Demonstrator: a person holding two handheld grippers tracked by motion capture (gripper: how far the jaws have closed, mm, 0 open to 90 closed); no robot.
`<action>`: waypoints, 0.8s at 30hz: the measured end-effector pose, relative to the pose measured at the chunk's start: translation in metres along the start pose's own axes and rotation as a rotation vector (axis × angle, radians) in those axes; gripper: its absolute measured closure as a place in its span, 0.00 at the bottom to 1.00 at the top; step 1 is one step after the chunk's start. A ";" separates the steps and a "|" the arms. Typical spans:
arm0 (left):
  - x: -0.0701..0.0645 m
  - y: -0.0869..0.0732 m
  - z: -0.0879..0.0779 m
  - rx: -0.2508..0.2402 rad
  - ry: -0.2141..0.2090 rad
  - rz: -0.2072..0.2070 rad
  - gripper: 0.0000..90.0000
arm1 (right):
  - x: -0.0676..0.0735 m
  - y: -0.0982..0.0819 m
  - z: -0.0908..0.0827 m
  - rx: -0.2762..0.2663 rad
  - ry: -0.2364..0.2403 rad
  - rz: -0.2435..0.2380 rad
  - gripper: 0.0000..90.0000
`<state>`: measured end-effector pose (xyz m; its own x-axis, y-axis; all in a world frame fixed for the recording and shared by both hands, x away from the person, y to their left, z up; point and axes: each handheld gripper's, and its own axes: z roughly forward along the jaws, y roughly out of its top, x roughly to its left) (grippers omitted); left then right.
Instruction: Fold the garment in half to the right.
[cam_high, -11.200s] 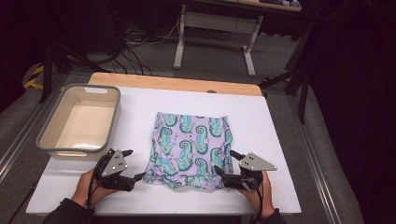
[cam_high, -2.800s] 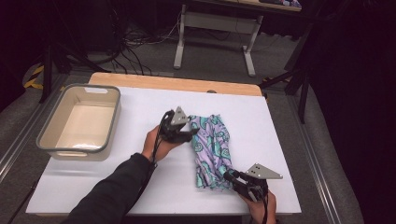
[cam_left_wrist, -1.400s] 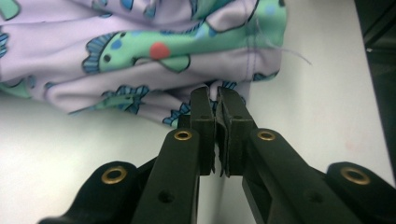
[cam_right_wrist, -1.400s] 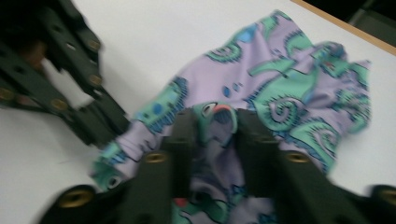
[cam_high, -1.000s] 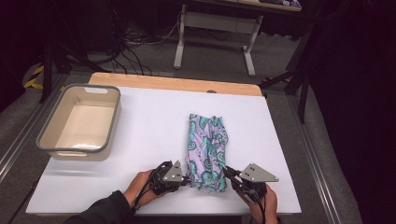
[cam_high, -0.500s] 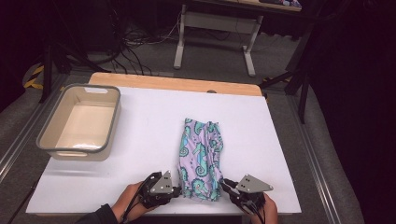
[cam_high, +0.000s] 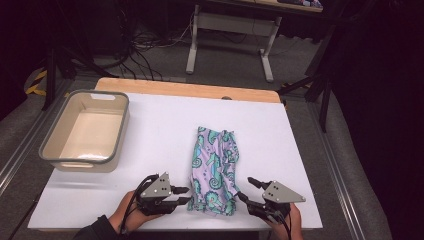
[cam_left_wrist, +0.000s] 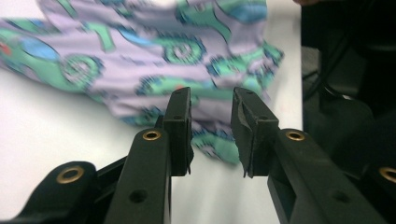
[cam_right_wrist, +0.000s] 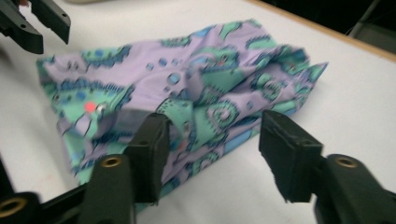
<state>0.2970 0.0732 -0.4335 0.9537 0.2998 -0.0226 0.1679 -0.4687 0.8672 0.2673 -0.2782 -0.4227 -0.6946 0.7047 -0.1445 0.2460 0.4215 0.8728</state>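
1. The patterned garment (cam_high: 214, 172) is lying folded into a long narrow strip on the white table (cam_high: 160, 130), right of the middle, its near end sitting between the two hands at the front edge.

2. The left gripper (cam_high: 182, 195) is resting just beside the strip's near left corner. Its jaws have just been opening; in the left gripper view (cam_left_wrist: 211, 130) they are standing apart with bare table between them and the cloth lying just beyond the tips, so it is gripping nothing.

3. The right gripper (cam_high: 246, 189) is sitting at the near right corner. Its jaws have just been opening too; in the right gripper view (cam_right_wrist: 212, 154) they are gaping wide, the hem lying by the left jaw without being pinched. Released as well.

4. So the fold is being let go, and I judge the next fold to be the step in hand: taking the near end and carrying it toward the far end.

5. To do that well, both grippers should be biting every layer at the near corners, not just the top one, since the right edge is looking rumpled and loose.

6. Both hands should be lifting together and level, keeping the strip taut between them, then laying the edge squarely on the far edge.

7. The grey bin (cam_high: 86, 131) is standing well apart at the left, open and waiting.
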 end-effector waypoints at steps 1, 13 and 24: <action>0.000 0.003 0.000 -0.016 0.010 0.003 0.75 | -0.002 0.003 0.000 -0.010 -0.007 0.005 0.47; 0.002 0.035 0.024 -0.073 0.013 0.082 0.73 | -0.024 0.059 0.010 -0.112 -0.047 -0.049 0.45; 0.008 0.030 0.038 -0.025 -0.016 0.073 0.71 | -0.006 0.056 0.016 -0.066 -0.028 -0.054 0.49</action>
<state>0.3188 0.0300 -0.4261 0.9670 0.2526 0.0332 0.0920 -0.4676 0.8791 0.2960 -0.2502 -0.3804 -0.6865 0.6977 -0.2046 0.1630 0.4219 0.8919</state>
